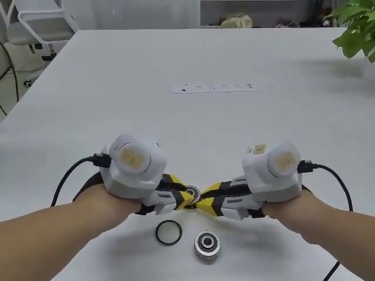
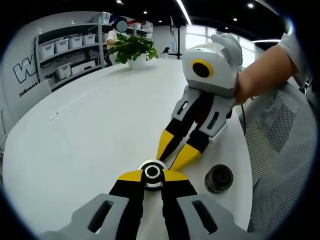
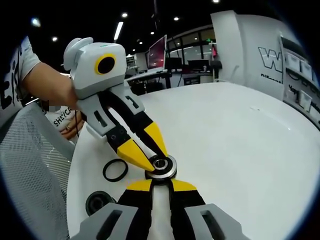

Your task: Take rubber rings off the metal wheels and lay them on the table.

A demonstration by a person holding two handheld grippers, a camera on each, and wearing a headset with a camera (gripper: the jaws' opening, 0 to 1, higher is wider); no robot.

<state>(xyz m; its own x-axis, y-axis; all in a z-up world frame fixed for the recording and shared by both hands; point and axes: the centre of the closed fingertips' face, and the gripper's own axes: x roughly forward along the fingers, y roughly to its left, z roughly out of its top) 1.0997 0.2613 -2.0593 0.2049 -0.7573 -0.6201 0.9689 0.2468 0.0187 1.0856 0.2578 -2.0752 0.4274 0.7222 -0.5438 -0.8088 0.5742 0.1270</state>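
A metal wheel (image 1: 191,194) with a black rim is held just above the white table (image 1: 176,117) between both grippers. My left gripper (image 1: 184,198) comes in from the left and is shut on the wheel (image 2: 152,171). My right gripper (image 1: 201,202) meets it from the right, its yellow tips closed on the near rim of the wheel (image 3: 167,169). A loose black rubber ring (image 1: 169,232) lies flat on the table just in front. Beside it stands a second metal wheel (image 1: 207,243) with its black ring on.
A white strip with dark marks (image 1: 214,88) lies mid-table. A green plant (image 1: 356,29) stands at the far right and a white chair (image 1: 35,23) at the far left. Black cables trail from both grippers. A mesh chair (image 2: 285,165) sits by the table's near edge.
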